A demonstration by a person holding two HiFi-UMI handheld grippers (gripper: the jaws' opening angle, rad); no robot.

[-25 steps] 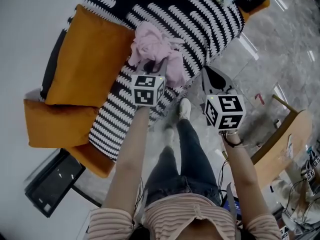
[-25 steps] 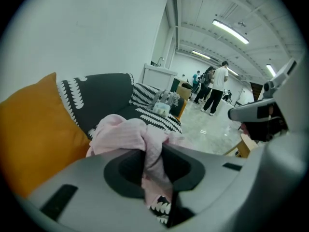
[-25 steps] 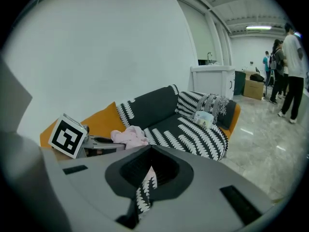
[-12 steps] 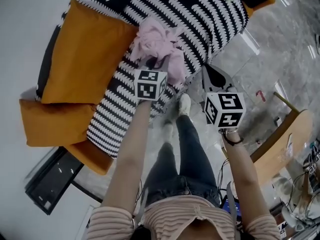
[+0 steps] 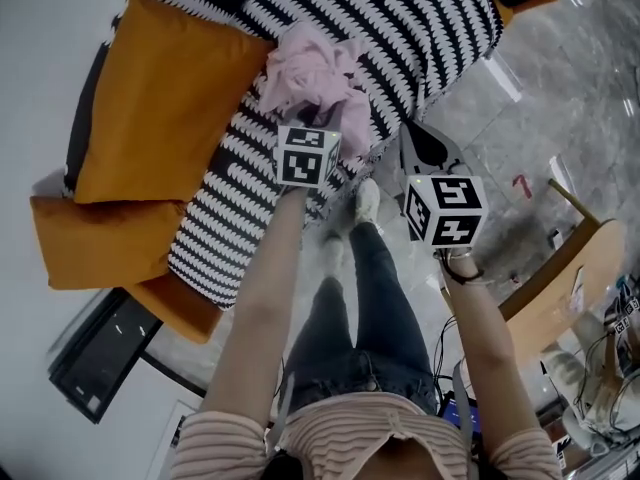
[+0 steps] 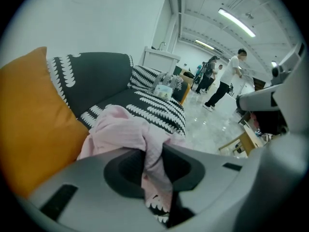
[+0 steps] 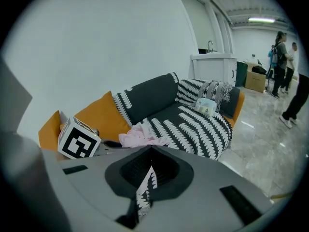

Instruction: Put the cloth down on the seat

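A crumpled pink cloth lies bunched on the sofa seat, which has a black cover with white leaf stripes. My left gripper is at the cloth's near edge, shut on a fold of it. In the left gripper view that fold of the cloth hangs pinched between the jaws of the left gripper. My right gripper hovers past the seat's front edge, over the floor, shut with nothing in it. In the right gripper view, the right gripper points at the sofa, with the cloth ahead.
Two orange cushions lean at the sofa's left end. A tissue pack and a dark pillow sit at the far end. A wooden chair stands to the right. People stand far back. My own legs and a shoe are below.
Both grippers have sunk toward the sofa. The cloth, still held in the left gripper, has settled lower onto the seat.
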